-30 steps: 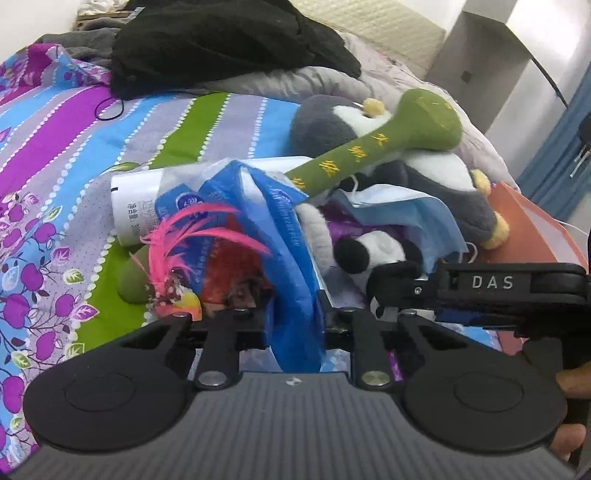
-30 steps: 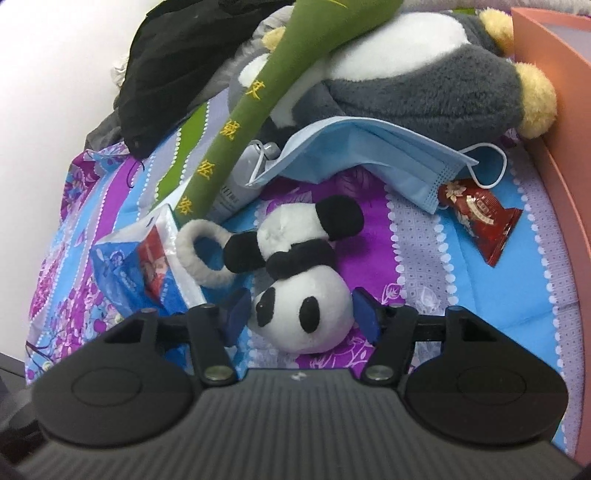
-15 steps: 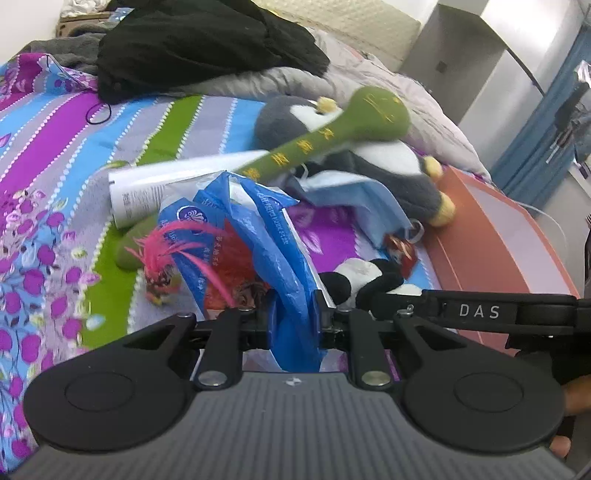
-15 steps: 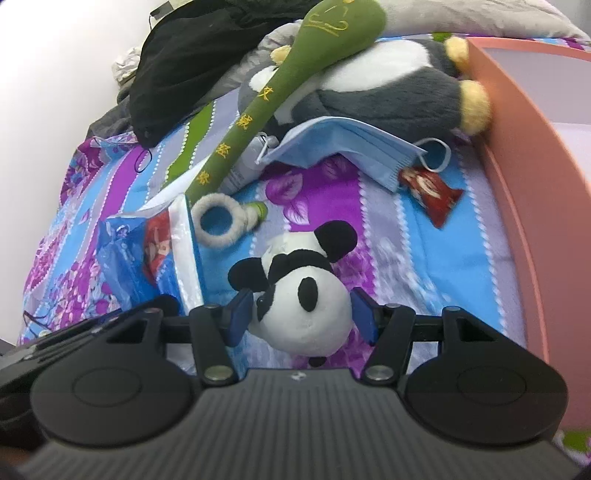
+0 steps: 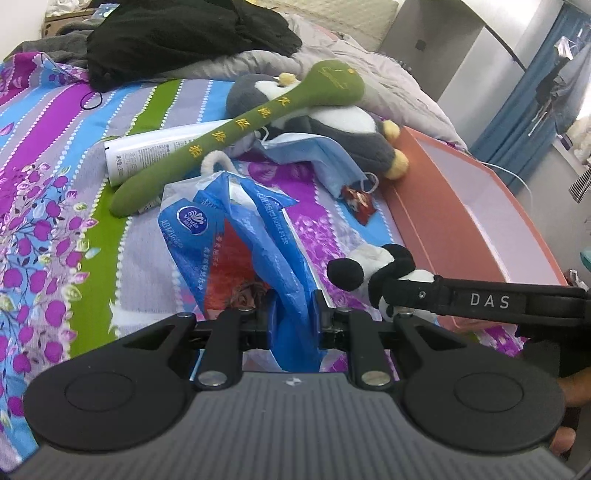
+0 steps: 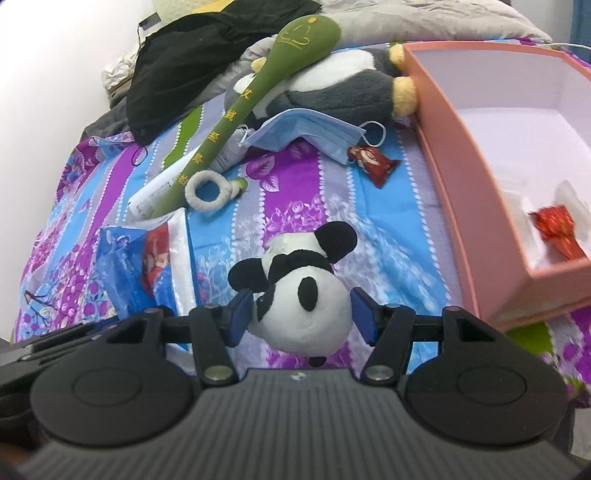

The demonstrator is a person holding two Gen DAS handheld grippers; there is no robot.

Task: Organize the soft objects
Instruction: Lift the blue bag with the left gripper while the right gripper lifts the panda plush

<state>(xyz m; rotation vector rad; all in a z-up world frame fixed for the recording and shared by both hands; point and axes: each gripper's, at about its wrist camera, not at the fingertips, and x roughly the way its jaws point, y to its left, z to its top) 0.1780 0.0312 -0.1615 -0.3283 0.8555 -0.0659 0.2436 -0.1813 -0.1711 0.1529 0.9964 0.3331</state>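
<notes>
My right gripper (image 6: 302,314) is shut on a small panda plush (image 6: 301,299) and holds it above the bedsheet, left of the pink box (image 6: 476,206). The panda also shows in the left wrist view (image 5: 376,269), with the right gripper's arm across it. My left gripper (image 5: 292,319) is shut on a blue plastic tissue bag (image 5: 236,236), lifted off the bed; the bag also shows in the right wrist view (image 6: 144,258). A green plush mallet (image 5: 251,129) lies over a grey penguin plush (image 5: 343,125).
A blue face mask (image 6: 306,129), a red candy wrapper (image 6: 373,164), a white fluffy ring (image 6: 205,192) and a white tube (image 5: 147,151) lie on the striped sheet. Black clothing (image 5: 184,33) is piled at the back. The box holds a red wrapper (image 6: 557,230).
Both grippers have risen and pulled back. The panda has been lifted off the sheet and carried right, toward the pink box. The blue bag has risen with the left gripper.
</notes>
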